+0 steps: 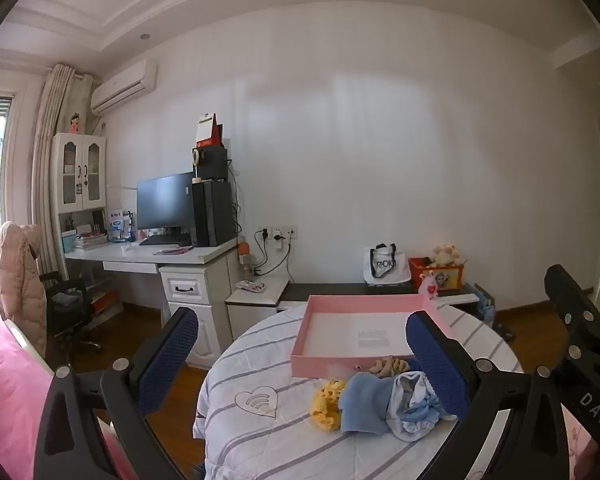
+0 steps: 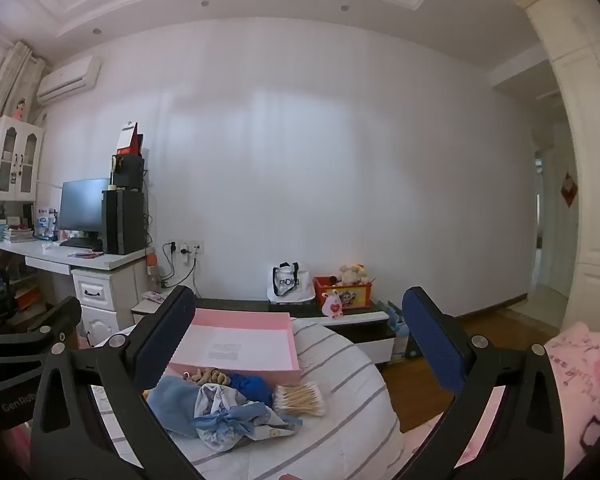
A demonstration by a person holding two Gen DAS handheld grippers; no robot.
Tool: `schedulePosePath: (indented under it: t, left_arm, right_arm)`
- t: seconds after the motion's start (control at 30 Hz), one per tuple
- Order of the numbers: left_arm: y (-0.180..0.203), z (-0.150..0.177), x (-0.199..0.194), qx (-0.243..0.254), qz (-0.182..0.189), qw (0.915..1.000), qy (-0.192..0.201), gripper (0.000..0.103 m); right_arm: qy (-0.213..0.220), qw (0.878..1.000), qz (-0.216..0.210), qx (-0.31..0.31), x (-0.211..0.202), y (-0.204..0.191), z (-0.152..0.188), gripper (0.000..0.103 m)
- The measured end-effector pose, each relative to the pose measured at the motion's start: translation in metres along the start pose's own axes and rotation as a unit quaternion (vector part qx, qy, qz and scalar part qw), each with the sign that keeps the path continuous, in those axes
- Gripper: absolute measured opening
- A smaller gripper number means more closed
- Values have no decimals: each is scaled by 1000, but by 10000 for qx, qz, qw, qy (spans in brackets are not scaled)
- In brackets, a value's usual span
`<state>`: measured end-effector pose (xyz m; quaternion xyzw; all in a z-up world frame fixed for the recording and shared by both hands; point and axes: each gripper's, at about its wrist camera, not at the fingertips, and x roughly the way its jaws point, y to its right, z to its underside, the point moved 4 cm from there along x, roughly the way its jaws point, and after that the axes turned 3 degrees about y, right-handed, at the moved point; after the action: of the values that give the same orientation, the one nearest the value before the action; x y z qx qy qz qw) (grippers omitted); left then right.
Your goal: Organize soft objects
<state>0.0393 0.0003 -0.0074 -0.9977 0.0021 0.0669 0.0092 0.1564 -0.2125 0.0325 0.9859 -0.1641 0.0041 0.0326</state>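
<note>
Soft objects heaped on striped round desk (image 1: 260, 432), just in front of pink tray (image 1: 364, 300): blue cloth (image 1: 362, 404), printed pale-blue pouch (image 2: 228, 412), tan scrunchie (image 1: 388, 366). Yellow knit piece (image 1: 327, 404) appears only in left wrist view; cotton swab pack (image 2: 300, 399) and dark blue item (image 2: 252, 388) only in right wrist view. Left gripper (image 1: 302, 360) jaws spread wide, empty. Right gripper (image 2: 300, 344) jaws spread wide, empty, above heap.

Home bedroom: desk (image 1: 148, 255), curtains (image 1: 50, 152), plush toys (image 2: 354, 273)
</note>
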Motion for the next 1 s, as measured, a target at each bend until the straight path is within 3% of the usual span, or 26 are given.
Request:
schedulePosePath:
  t: [1.0]
  left_arm:
    - [-1, 4, 5, 56, 35, 9999, -135, 103]
  right_arm:
    - [52, 9999, -6, -94, -7, -1, -4, 103]
